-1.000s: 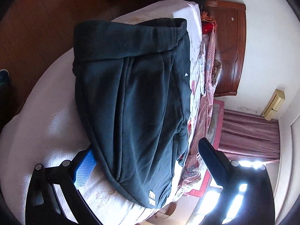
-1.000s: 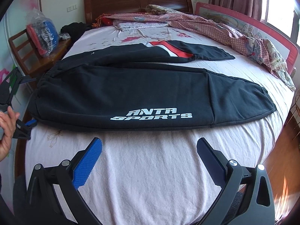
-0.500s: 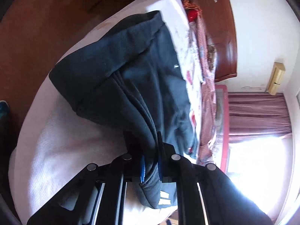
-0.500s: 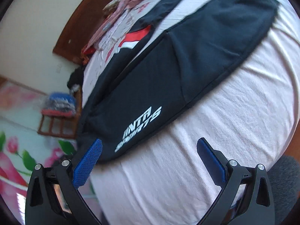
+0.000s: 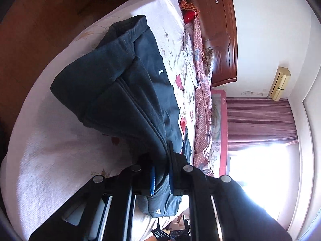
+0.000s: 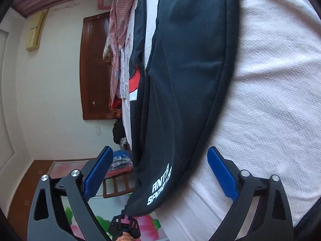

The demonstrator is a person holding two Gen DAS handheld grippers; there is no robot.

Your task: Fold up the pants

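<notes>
The dark navy pants (image 5: 124,92) lie on the pale pink bed sheet (image 5: 50,150). My left gripper (image 5: 160,172) is shut on their side edge near the waistband and lifts the cloth off the bed. In the right wrist view the pants (image 6: 184,70) stretch away, with white ANTA SPORTS lettering (image 6: 159,184) near the lifted corner, which the left gripper (image 6: 124,226) holds at the bottom. My right gripper (image 6: 158,170) is open, its blue pads (image 6: 98,172) on either side of the pants' lettered edge, not closed on it.
A red and white garment (image 6: 134,84) lies beyond the pants. A patterned pink quilt (image 5: 202,84) runs along the far side of the bed by the wooden headboard (image 5: 218,32). A wooden chair (image 6: 118,182) with bagged clothes stands beside the bed. Curtains (image 5: 260,120) and bright window lie beyond.
My left gripper closed on the pants' edge and has lifted it higher. My right gripper has rolled sideways and moved in so its open pads straddle the lettered edge.
</notes>
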